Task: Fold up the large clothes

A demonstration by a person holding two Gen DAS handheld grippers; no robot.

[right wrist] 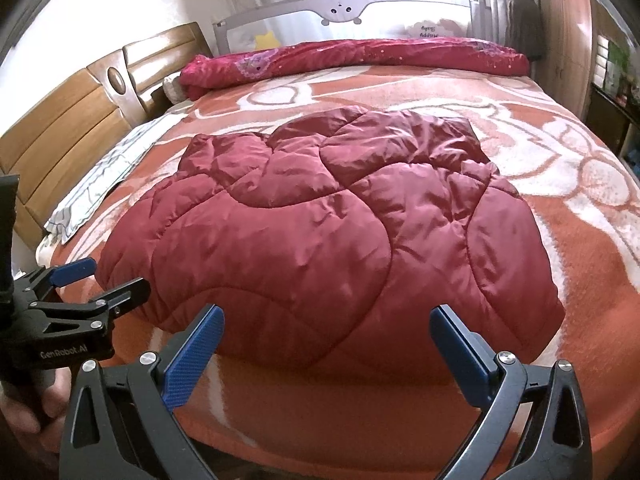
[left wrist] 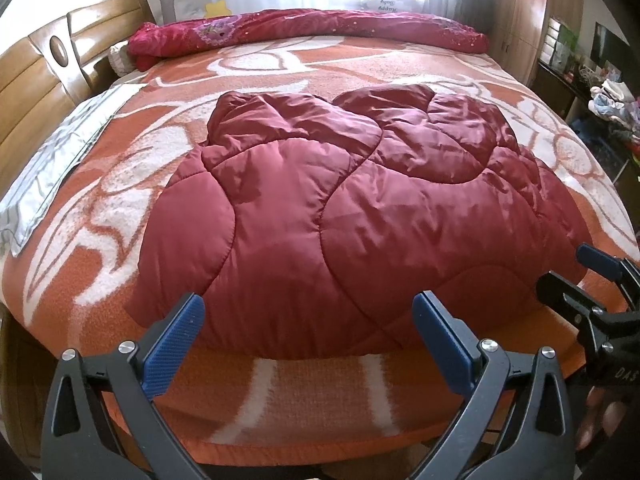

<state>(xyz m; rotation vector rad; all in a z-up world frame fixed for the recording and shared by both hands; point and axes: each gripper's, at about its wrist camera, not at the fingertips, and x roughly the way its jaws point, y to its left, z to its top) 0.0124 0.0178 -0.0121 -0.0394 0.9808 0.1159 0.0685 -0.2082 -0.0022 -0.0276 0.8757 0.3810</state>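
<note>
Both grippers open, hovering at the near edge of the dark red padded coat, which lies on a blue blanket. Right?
Not quite: the blanket is orange and white, as the left wrist view shows. Otherwise correct: left gripper and right gripper are open at the near edge of the coat.

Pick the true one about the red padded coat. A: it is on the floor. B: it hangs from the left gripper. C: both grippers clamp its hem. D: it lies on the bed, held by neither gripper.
D: the coat lies on the bed, and the left gripper and right gripper are both open and empty, short of its near edge.
</note>
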